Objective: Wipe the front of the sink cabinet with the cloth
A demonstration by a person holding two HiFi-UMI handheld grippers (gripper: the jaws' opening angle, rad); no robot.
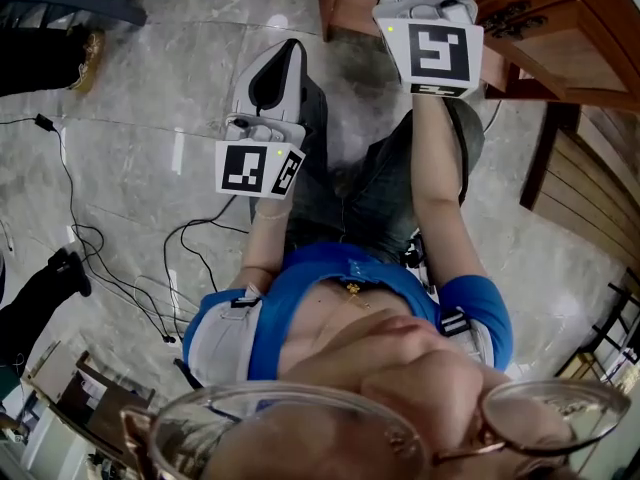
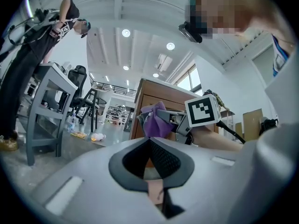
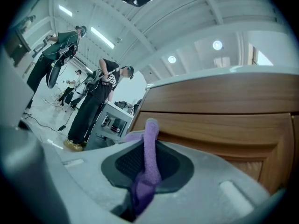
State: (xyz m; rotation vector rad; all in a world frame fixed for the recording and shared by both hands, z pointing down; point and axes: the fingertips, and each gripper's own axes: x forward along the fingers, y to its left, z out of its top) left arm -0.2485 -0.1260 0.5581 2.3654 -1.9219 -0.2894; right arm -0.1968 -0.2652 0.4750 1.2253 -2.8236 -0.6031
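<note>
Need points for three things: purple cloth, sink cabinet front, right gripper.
purple cloth [image 3: 148, 162], right gripper view, on the strip pinched between the jaws.
sink cabinet front [image 3: 210, 127], right gripper view, on the wooden panel face.
right gripper [image 2: 160, 115], left gripper view, at its tips, closed on the cloth.

- Grey marbled floor [image 1: 150, 88]; tangle of black cables [image 1: 100, 248] lies across it at the left.
- Bystander in black [image 2: 28, 55] stands at far left, tan shoe [image 2: 7, 143] on the floor.
- Grey worktop [image 2: 51, 78] beside that bystander; black office chair [image 2: 78, 76] behind it.
- Plastic bottle [image 2: 97, 136] lies on its side on the floor, further off.
- Round ceiling lights [image 2: 125, 32] overhead.
- Two more bystanders in black [image 3: 100, 97], far left; small grey cart [image 3: 112, 120] just to their right.
</note>
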